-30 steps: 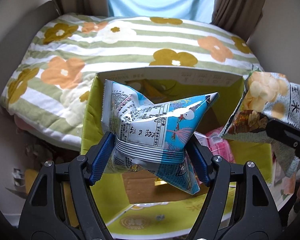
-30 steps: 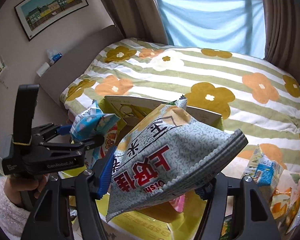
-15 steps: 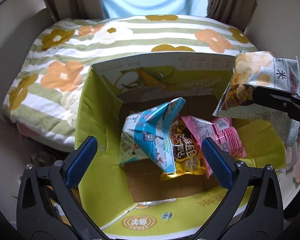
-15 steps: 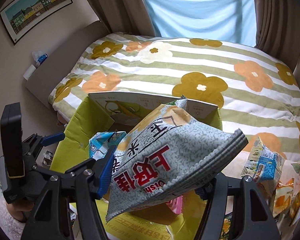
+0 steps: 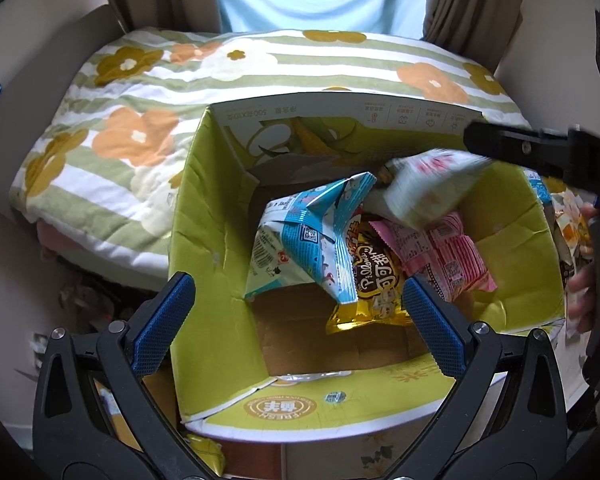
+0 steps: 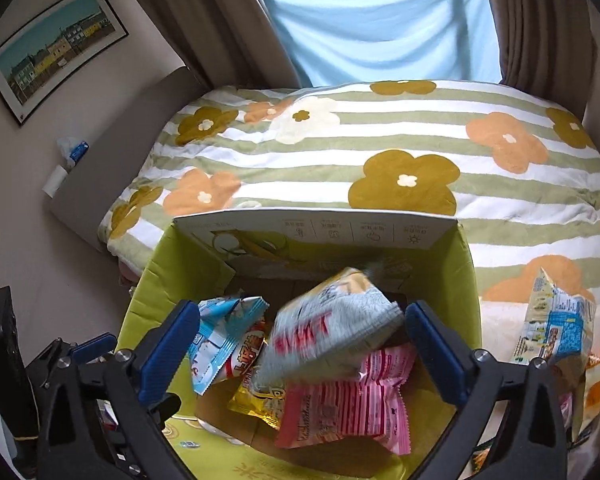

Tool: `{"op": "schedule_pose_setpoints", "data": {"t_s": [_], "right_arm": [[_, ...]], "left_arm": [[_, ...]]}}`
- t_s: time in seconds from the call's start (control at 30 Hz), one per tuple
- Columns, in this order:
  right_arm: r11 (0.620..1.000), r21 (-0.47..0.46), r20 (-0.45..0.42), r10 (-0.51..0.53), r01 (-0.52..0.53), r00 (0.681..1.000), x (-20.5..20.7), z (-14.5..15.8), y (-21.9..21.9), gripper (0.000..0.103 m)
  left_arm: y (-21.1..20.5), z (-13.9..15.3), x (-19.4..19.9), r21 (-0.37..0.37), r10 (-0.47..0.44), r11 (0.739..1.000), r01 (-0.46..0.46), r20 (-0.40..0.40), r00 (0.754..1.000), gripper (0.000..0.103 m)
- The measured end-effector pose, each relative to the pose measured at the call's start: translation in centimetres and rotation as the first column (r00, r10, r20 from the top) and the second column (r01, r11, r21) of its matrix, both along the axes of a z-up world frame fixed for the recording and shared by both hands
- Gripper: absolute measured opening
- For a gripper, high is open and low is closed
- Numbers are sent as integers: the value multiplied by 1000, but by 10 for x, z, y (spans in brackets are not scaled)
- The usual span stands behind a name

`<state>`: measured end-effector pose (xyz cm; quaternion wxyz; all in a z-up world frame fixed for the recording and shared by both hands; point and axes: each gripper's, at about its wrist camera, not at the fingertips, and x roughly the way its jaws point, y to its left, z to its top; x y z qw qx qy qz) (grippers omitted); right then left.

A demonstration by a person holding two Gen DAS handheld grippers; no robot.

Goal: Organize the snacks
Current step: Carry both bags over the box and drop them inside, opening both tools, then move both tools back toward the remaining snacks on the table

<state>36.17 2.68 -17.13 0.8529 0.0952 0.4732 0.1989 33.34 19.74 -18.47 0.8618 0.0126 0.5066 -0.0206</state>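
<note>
Filling the cardboard box (image 6: 152, 280) is judged the step in hand: a grey-white snack bag (image 6: 332, 332), blurred, is seen loose above the packets inside it. The jaws of both the right gripper (image 6: 300, 356) and left gripper (image 5: 298, 316) are spread wide and hold nothing. Next, a packet (image 6: 556, 328) beside the box, on the bed (image 6: 380, 136), would need grasping.

Lime-green box (image 5: 204, 240), blue-and-white packet (image 5: 304, 240), pink striped packet (image 6: 340, 408), yellow-and-brown packet (image 5: 372, 292), grey speckled red-lettered bag (image 6: 332, 332), green-striped floral bedspread (image 6: 340, 152)
</note>
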Motion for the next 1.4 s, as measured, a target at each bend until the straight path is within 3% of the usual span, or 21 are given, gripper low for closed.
{"op": "schedule_pose_setpoints", "data": {"t_s": [0.2, 0.43, 0.67, 1.1, 1.4], "right_arm": [[1000, 1, -39, 31, -31, 999, -13, -3, 0, 102], [999, -22, -5, 48, -49, 999, -34, 18, -2, 102], [998, -58, 43, 3, 0, 999, -60, 43, -25, 102], [979, -103, 96, -166, 175, 982, -117, 68, -126, 102], [971, -102, 64, -210, 216, 976, -158, 53, -215, 102]], "left_arm": [[0, 5, -10, -1, 6, 1000, -6, 12, 1000, 103], [-4, 27, -21, -9, -9, 1000, 10, 56, 998, 103], [-25, 45, -27, -20, -83, 996, 85, 93, 992, 103], [-105, 67, -46, -22, -226, 973, 231, 138, 964, 103], [-188, 62, -78, -47, -238, 968, 245, 121, 964, 103]]}}
